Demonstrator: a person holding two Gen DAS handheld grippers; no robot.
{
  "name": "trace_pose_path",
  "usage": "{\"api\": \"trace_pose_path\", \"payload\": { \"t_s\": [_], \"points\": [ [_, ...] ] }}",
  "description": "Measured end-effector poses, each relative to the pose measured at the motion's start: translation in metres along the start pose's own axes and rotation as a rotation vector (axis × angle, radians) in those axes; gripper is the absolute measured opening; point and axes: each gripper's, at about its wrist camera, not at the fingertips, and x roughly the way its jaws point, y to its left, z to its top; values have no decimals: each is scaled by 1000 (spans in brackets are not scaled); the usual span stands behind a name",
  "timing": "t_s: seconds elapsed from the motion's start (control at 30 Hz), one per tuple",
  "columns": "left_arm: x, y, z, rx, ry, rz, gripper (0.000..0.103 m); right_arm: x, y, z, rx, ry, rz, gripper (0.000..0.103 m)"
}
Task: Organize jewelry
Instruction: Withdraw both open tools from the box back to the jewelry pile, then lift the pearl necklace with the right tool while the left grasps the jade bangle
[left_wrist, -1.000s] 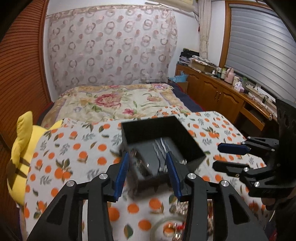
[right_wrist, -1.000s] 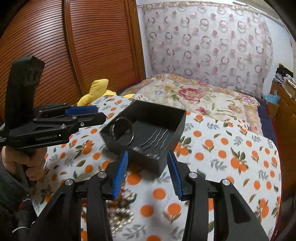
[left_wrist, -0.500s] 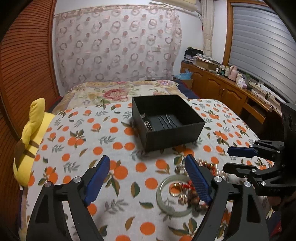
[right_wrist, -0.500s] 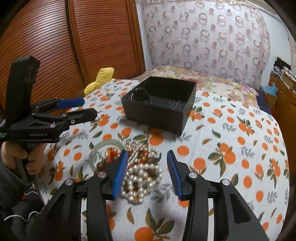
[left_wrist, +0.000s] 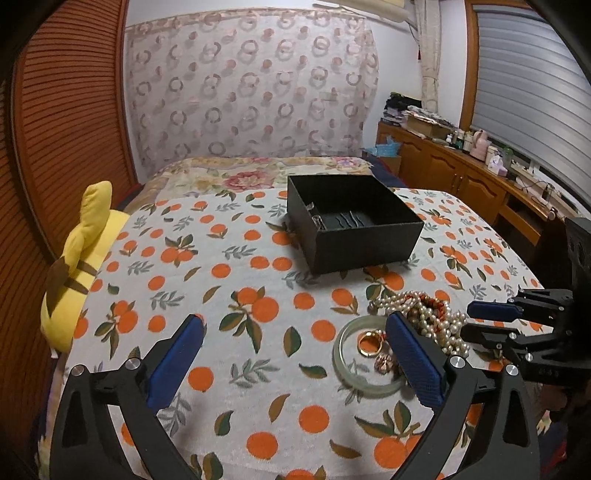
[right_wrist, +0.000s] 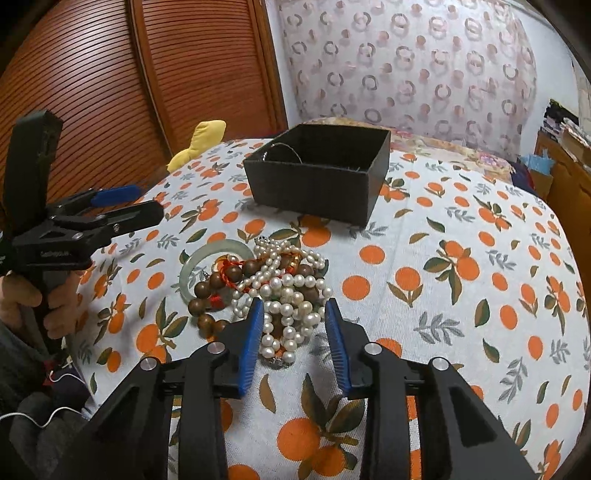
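Jewelry is heaped on the orange-print cloth (right_wrist: 461, 206): the pearl necklace (right_wrist: 291, 291) sits right in front of the right gripper (right_wrist: 294, 334), whose blue pads are spread apart with nothing between them, and the strand's near end lies just ahead of the tips, not touching as far as the view shows. Left gripper (left_wrist: 293, 360) is wide open and empty too, with the pale green bangle (left_wrist: 365, 356) and a gold ring (left_wrist: 370, 342) inside it just by its right finger. Further ahead of both claws sits the black box (left_wrist: 354, 221), open-topped, with something thin and metallic inside.
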Motion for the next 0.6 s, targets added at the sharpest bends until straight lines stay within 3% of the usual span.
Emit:
{"api": "trace_pose_path", "payload": {
  "t_s": [0.37,0.53,0.6],
  "points": [
    [0,0,-8,-6,8,-7,95,13,-2,6,30,31,23,35],
    [1,-2,-11,-8,13,-9,95,7,-6,3,53,23,62,21],
    [2,-4,-13,-9,17,-12,95,2,-5,3,52,5,59,20]
  ]
}}
